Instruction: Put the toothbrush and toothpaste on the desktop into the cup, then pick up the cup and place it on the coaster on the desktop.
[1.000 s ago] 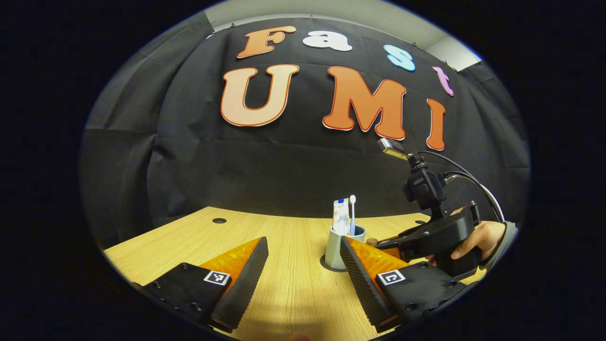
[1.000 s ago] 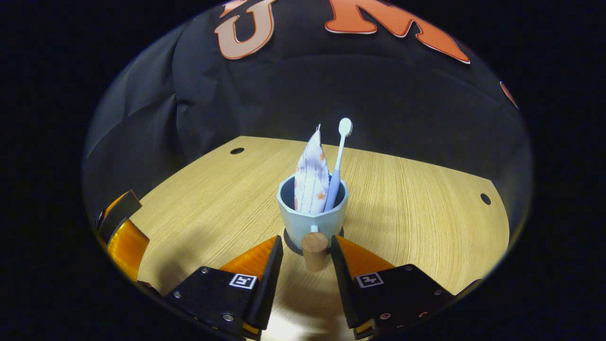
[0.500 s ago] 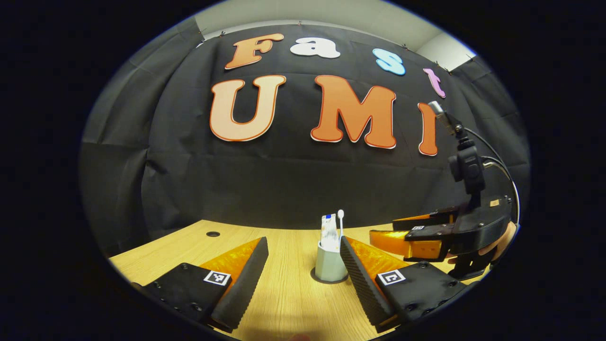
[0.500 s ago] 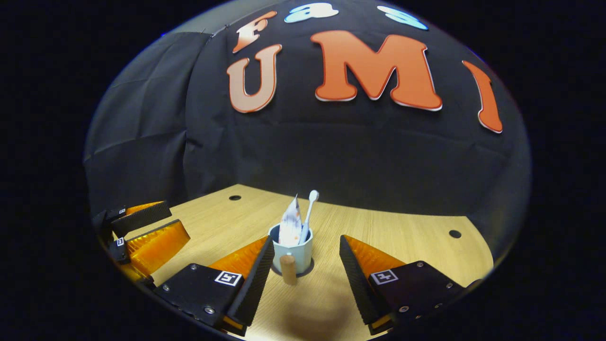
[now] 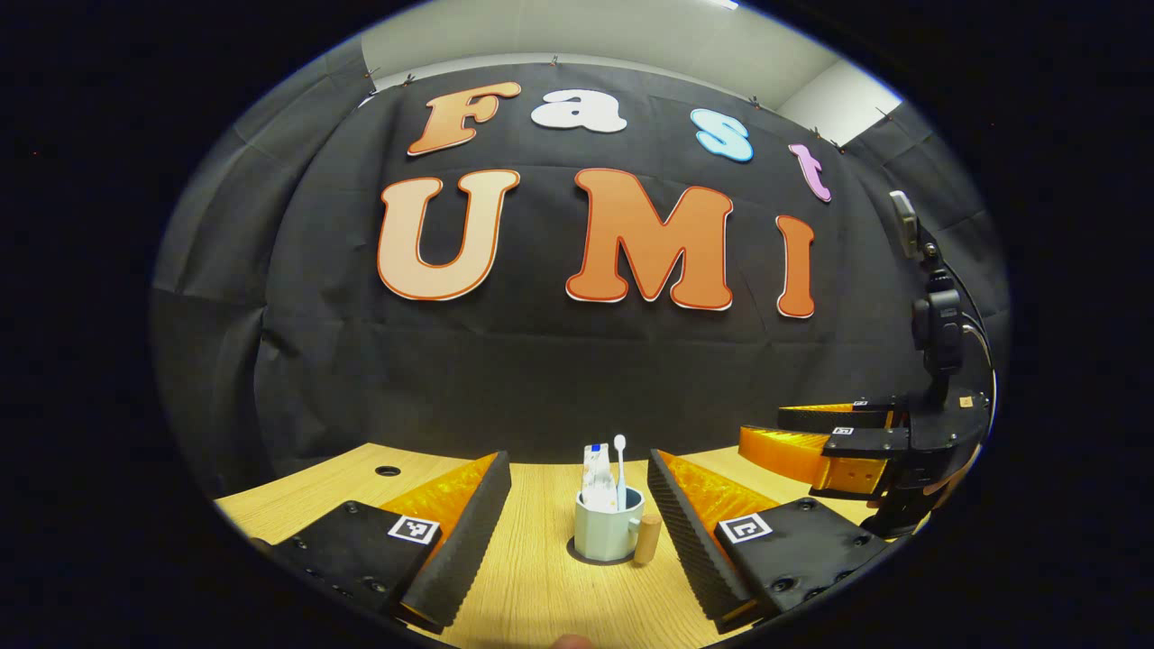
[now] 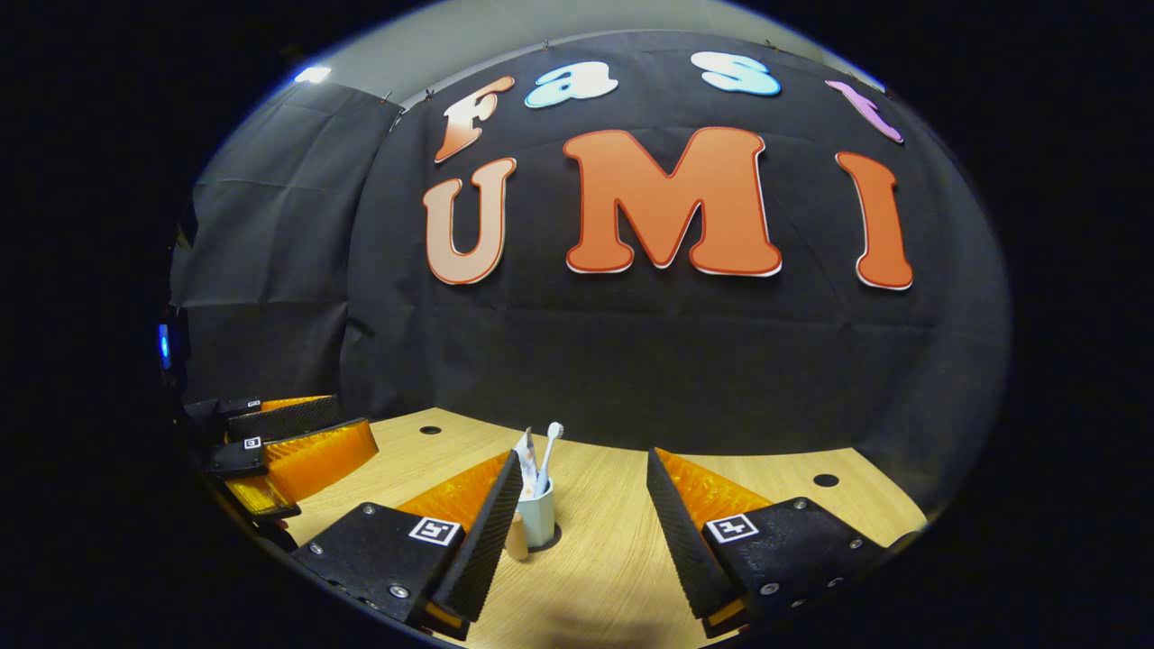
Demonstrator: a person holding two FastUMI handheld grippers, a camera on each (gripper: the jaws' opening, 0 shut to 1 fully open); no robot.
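Left gripper view: your left claw (image 5: 579, 469) hangs low over the table (image 5: 532, 595) with its jaws spread wide and nothing between them. Framed in that gap, farther off, the cup (image 5: 606, 534) stands upright on the dark round coaster (image 5: 586, 559), whose edge shows around the cup's base. Toothpaste (image 5: 594, 479) and toothbrush (image 5: 620, 469) stand inside the cup, side by side, brush head up and topping the tube. A wooden handle (image 5: 647, 539) sticks out from the cup's right side, toward your right finger. At the right edge, your right claw (image 5: 766, 431) floats above the table, well apart from the cup, fingers parted; a camera mount rises behind it.

Right gripper view: your right claw (image 6: 584, 464) is likewise open and empty, clear of the cup. The cup (image 6: 539, 521) sits on the coaster (image 6: 552, 539), partly behind the left finger (image 6: 487, 532). Toothbrush (image 6: 547, 455) and toothpaste (image 6: 526, 461) lean together in it, rising past the fingertip. The wooden handle (image 6: 517, 541) points toward the camera, just beside that finger; touching or not, you cannot tell from here. Your left claw (image 6: 297, 424) shows at the left edge, jaws apart, above the table's near corner (image 6: 613, 577).

Cable holes dot the table's far edge in both views.
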